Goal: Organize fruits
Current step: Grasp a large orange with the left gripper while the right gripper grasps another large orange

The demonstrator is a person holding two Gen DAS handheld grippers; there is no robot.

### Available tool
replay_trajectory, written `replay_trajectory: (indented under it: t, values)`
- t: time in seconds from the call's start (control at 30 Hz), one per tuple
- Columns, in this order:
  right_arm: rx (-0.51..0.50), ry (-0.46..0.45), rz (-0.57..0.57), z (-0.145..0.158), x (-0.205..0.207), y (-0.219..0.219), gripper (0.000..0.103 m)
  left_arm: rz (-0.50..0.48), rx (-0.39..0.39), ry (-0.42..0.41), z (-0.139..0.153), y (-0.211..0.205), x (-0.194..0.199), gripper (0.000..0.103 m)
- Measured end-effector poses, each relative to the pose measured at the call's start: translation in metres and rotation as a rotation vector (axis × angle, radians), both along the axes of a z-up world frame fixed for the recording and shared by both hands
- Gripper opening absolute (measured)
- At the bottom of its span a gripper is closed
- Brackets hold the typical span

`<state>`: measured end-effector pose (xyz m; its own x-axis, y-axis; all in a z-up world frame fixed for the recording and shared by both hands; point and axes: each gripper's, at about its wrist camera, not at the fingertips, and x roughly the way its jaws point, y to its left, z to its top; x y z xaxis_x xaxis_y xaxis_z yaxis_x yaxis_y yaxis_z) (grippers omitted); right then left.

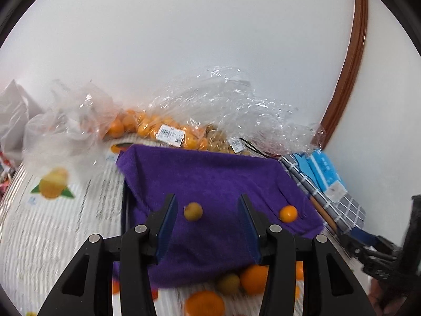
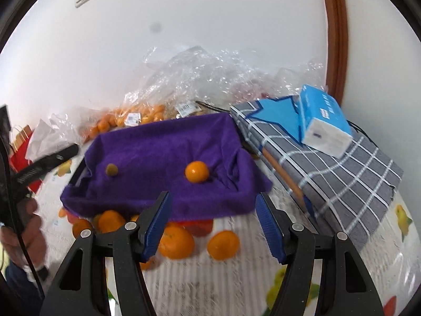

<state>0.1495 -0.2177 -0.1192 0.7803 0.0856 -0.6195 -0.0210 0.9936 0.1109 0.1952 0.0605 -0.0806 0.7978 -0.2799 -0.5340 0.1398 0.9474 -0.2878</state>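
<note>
Both our tongs, left point(image 1: 208, 226) and right point(image 2: 213, 223), sit apart, empty; loose oranges point(image 2: 176, 242) lie bottom center, just below the right tongs, nearer than the purple-lined tray point(image 2: 158, 142).

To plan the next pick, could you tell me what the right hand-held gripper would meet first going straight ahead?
Probably the purple cloth's near edge, with the orange beyond; its open jaws are empty, though depth is unclear.
</note>
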Motion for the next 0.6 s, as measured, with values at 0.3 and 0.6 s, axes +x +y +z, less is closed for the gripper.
replay_trajectory:
  t: [0.3, 0.6]
  values:
    - [-0.022, 0.071, 0.004, -0.032, -0.025, 0.0, 0.066, 0.048, 0.028, 0.089, -0.027, 0.033, -0.052, 0.045]
    - [-0.043, 0.053, 0.005, -0.039, -0.019, 0.004, 0.062, 0.061, -0.016, 0.11, -0.058, 0.034, -0.076, 0.048]
